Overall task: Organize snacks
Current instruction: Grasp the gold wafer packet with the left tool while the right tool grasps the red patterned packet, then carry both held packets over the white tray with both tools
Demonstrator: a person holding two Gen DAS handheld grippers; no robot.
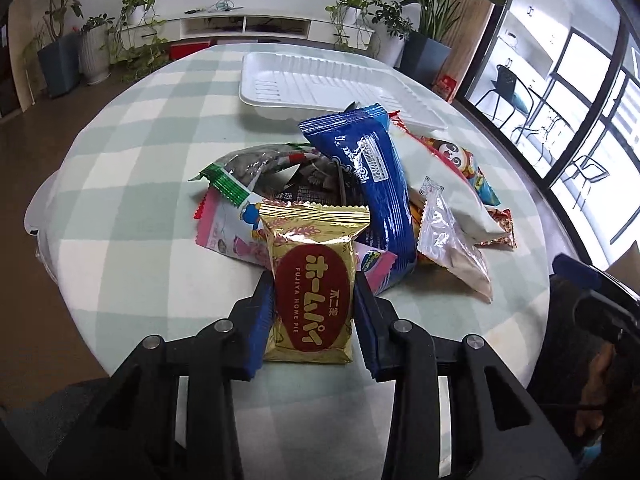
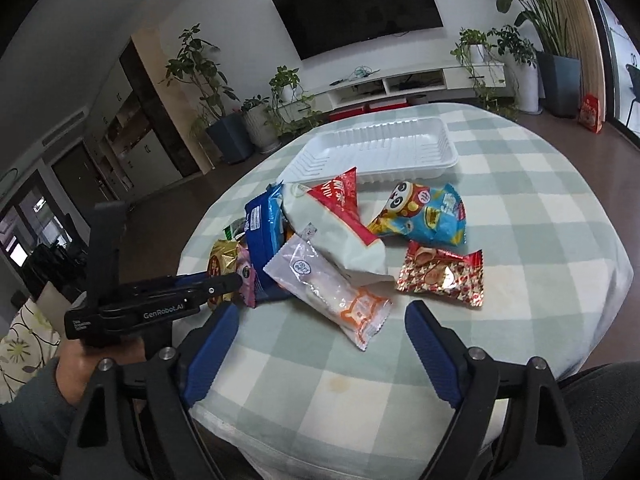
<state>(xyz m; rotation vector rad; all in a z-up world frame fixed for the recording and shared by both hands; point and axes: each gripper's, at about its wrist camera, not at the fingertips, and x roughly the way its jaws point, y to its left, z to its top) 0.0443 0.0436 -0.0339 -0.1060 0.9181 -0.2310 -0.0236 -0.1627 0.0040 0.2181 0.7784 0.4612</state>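
Observation:
My left gripper (image 1: 314, 296) is shut on a gold Fujiya Home Pie packet (image 1: 310, 280), its blue pads pressing both sides at the near edge of the snack pile. The pile holds a blue packet (image 1: 372, 192), a green-edged nut bag (image 1: 248, 168), a pink packet (image 1: 228, 232) and a clear packet (image 1: 452, 248). A white tray (image 1: 320, 80) lies empty behind the pile. My right gripper (image 2: 320, 316) is open and empty, just short of a clear orange-printed packet (image 2: 328, 284). The left gripper (image 2: 224, 282) and the gold packet (image 2: 222, 260) also show in the right wrist view.
The round table has a green-and-white checked cloth (image 2: 520, 208). A panda packet (image 2: 424, 216), a red-gold packet (image 2: 440, 276) and a white-red bag (image 2: 336, 232) lie in front of the white tray (image 2: 376, 148). Potted plants and a TV cabinet stand beyond the table.

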